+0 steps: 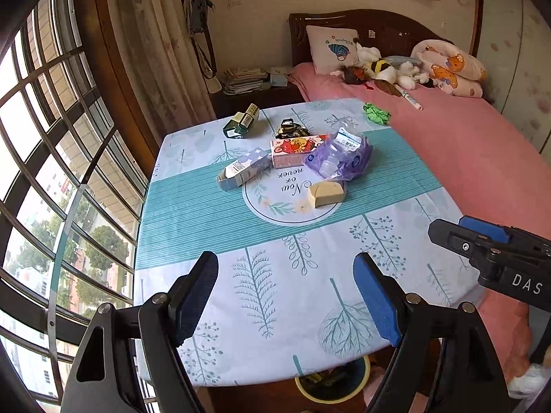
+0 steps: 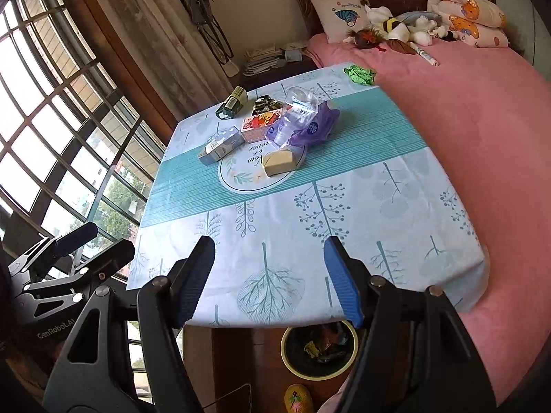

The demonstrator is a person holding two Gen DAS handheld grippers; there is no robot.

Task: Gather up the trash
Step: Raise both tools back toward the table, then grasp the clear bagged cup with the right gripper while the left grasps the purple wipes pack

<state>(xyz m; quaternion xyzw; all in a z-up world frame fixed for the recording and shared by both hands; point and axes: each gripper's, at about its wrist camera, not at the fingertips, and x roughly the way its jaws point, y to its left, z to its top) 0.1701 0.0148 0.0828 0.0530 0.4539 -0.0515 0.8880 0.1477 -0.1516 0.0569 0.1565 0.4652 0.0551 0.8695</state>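
Both sets of tongs are hanging over the near end of the worktop [image 1: 193,227] right now, left tongs [image 1: 286,296] and right tongs [image 2: 268,277], and both have their jaws spread wide with nothing between the blue pads, just the leafy tablecloth showing through the gap. All the trash is piled up toward the far half of the worktop, well away from where I'm hovering. Closest to me is a tan box [image 1: 326,194] sitting on the round printed logo in the middle. Behind it there's a crumpled purple plastic bag [image 1: 358,158] with a clear plastic bottle [image 1: 344,141] lying on top of it, a red cartoon carton [image 1: 292,151] just left of that, and a pale blue-and-white carton [image 1: 242,169] tipped on its side further left. Past those sit a dark crinkled wrapper [image 1: 288,128] and a green box [image 1: 241,121] near the far left corner. A green crumpled wad [image 1: 377,113] is off alone at the far right corner, right by the pink bed [image 1: 465,158]. The bin [image 2: 318,352] is on the floor under the near edge of the worktop, and from the right wrist view I can see a few bits already in it.
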